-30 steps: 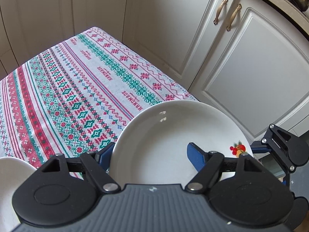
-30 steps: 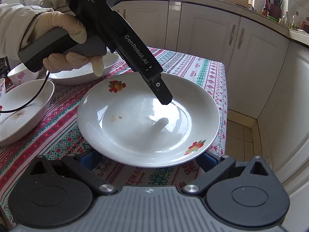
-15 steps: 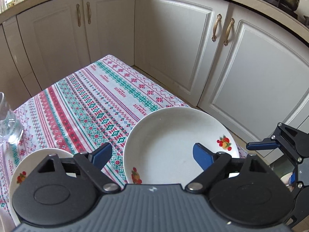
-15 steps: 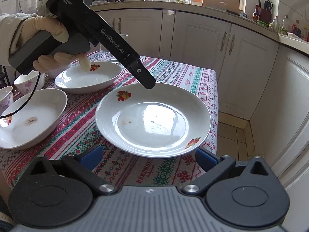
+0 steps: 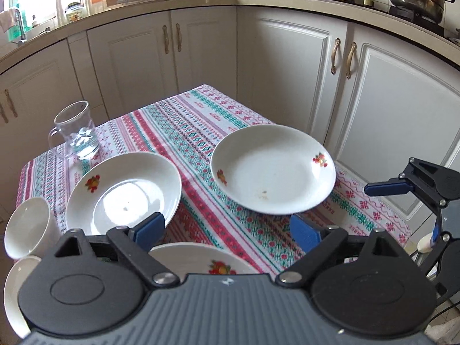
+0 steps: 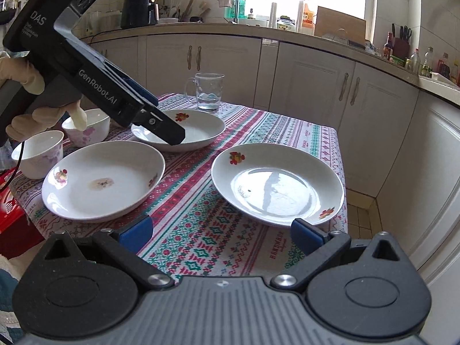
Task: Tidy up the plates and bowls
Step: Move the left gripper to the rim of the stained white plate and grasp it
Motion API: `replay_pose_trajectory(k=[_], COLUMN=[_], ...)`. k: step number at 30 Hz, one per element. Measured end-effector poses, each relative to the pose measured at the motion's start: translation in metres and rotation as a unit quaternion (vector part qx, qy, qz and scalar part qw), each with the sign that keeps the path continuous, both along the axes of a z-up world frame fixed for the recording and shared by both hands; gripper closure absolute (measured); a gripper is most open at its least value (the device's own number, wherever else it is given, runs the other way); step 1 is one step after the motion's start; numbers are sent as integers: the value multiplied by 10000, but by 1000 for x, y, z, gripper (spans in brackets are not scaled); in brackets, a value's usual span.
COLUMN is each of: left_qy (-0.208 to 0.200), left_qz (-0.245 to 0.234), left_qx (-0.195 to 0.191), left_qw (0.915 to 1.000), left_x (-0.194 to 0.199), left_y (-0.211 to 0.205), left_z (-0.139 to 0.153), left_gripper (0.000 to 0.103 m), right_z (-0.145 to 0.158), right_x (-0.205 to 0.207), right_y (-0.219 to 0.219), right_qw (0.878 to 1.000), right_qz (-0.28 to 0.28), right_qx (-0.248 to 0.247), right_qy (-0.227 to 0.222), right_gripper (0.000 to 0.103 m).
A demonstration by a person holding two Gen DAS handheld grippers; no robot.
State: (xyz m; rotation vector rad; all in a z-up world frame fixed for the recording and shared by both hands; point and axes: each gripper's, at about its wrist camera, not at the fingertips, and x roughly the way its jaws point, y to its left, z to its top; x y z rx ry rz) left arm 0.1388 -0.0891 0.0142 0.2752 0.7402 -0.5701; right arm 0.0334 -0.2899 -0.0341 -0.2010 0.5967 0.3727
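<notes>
- Left gripper (image 6: pixel 172 136): "DAS", "GenRobot.AI" on body; jaws apart, empty.
- Right gripper (image 6: pixel 221 234): jaws wide, empty.
- Tablecloth (image 6: pixel 201 230): "HANDMADE".
- Three floral plates (image 6: pixel 277 184); two cups (image 6: pixel 38 153); one glass mug (image 6: pixel 208 92).

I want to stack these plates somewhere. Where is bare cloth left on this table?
Free: the far corner of the tablecloth, beyond the right plate and right of the glass mug; also the strip between the plates. Crowded: the left side, where bowls and two more plates sit close together.

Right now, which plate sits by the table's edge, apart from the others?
The right plate, alone near the table's right edge; the other two plates sit left beside the cups.
</notes>
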Motion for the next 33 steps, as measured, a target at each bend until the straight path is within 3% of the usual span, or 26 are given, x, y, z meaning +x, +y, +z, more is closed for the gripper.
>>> replay_pose_trajectory(k=[4,10,14,22,33], left_qy=[91,526,508,335,690], left_qz=[313,508,554,521,497], left_qx=[256,-4,-7,120,209], left_qw=[9991,9973,9972,9980,9962], left_x=[-25,-49,-55,-43,0], left_y=[14,41,54,79,99], left_z=[-14,-33,-36,-34,-45], left_gripper=[9,9,9,9,9], right_z=[-5,-14,-19,-33,-53], right_x=[-5,-7,-9,0,18], right_y=[12,34,49,80,106], right_qw=[9997,9979,9959,9914,9863], right_qz=[217,572,812,1167,1496], right_qx=[-4,-139,-151,-142,-35], right_qy=[96,277,380,583,700], right_gripper=[0,0,0,0,0])
